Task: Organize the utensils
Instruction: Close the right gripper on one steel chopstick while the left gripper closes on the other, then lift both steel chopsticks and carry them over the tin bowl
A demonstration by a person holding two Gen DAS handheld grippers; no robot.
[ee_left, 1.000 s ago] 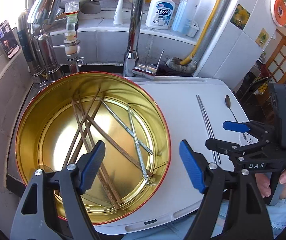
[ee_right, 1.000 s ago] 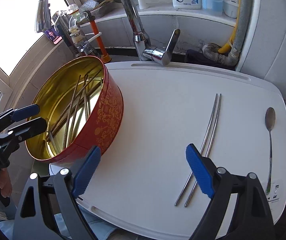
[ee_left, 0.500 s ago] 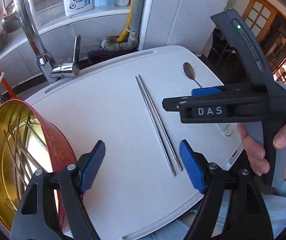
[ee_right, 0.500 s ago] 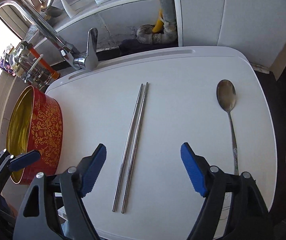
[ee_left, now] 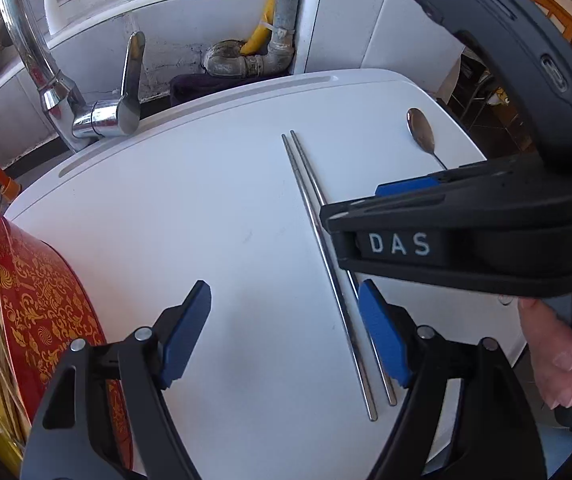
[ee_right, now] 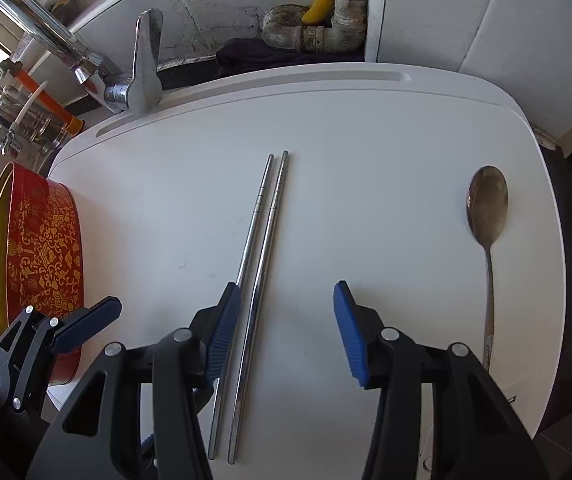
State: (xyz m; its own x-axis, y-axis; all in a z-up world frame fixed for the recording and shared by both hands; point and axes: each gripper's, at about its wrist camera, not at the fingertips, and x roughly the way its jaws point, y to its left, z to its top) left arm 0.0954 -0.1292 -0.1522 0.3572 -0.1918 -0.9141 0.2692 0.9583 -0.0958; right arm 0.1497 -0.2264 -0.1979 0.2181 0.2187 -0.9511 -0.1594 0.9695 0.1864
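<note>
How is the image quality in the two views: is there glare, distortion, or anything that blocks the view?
Left wrist view: sharp, fisheye-curved edges; the right gripper blocks part of the metal chopsticks and spoon. Right wrist view: even daylight, bright glints on the faucet, white board bowed by the lens.

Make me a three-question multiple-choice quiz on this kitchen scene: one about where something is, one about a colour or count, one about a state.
1. Where does the spoon lie on the white board?
A. Inside the tin
B. On the far side of the chopsticks from the tin
C. Across the chopsticks

2. How many metal chopsticks lie on the board?
A. One
B. Two
C. Four

3. How does the right gripper stand?
A. Jaws open, holding nothing
B. Shut on the spoon
C. Shut on a chopstick

Answers:
1 B: the red tin sits at one edge, the spoon near the opposite edge.
2 B: a side-by-side pair shows.
3 A: its blue pads stand apart, the chopsticks still flat on the board.
</note>
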